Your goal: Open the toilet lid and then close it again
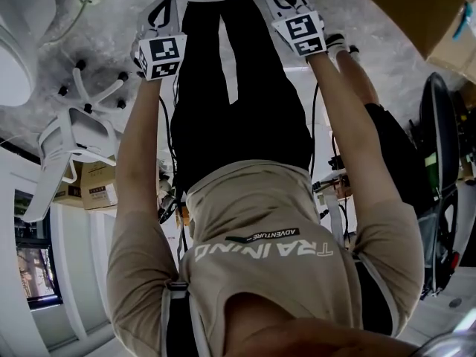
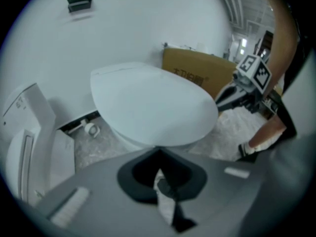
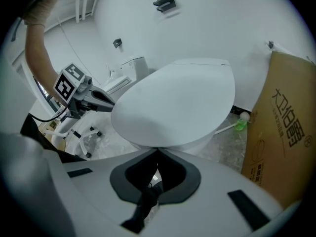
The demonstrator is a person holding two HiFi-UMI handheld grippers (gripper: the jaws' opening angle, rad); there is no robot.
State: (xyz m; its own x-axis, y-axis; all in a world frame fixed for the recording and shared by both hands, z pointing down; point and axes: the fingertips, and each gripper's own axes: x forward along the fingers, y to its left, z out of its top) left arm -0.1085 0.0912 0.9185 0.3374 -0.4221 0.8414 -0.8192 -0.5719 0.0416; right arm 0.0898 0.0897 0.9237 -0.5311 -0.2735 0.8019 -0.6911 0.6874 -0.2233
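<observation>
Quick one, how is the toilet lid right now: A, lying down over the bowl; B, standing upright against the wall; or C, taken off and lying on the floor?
A: the toilet lid lies down over the bowl, with the left gripper and the right gripper both pointing at its front edge.

Light even, diffuse; shadows soft. White toilet lid (image 3: 177, 102) bright, evenly lit. Both gripper views: fisheye, black corners, near foreground blurred, left softer overall. Head view dimmer, edges bent, centre sharp.
</observation>
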